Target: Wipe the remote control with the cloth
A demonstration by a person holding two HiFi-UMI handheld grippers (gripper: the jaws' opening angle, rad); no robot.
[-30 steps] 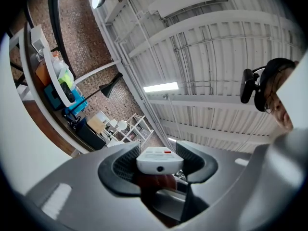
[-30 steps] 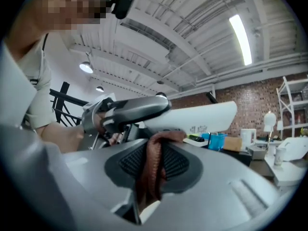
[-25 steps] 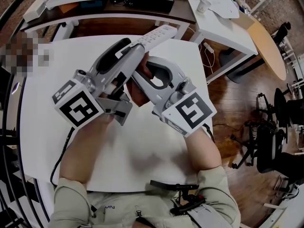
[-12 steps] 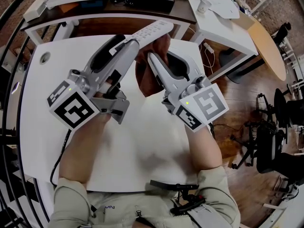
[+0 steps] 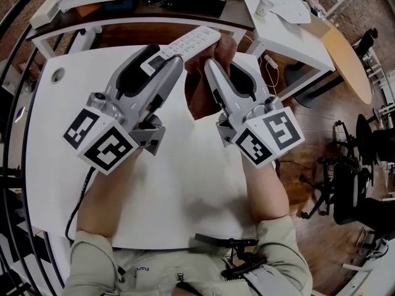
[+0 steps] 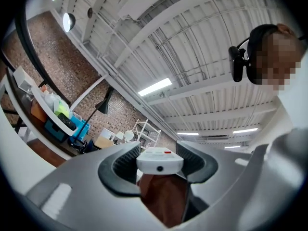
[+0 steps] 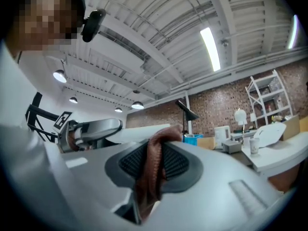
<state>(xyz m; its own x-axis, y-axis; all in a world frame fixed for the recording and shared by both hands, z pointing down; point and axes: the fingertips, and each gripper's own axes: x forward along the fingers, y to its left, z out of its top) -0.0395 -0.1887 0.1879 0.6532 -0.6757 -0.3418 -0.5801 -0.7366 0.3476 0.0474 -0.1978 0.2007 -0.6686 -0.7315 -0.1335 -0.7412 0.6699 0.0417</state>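
White remote (image 5: 194, 42) is clamped in the left gripper (image 5: 169, 63) above the table's (image 5: 185, 184) far edge; the right gripper (image 5: 214, 71) pinches a brown cloth (image 5: 199, 96) just beside the remote.

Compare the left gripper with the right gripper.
The left gripper is shut on the white remote, the right gripper on the brown cloth. The left gripper's jaws stand wider apart than the right gripper's, which nearly meet on the thin cloth. Both point forward, side by side.
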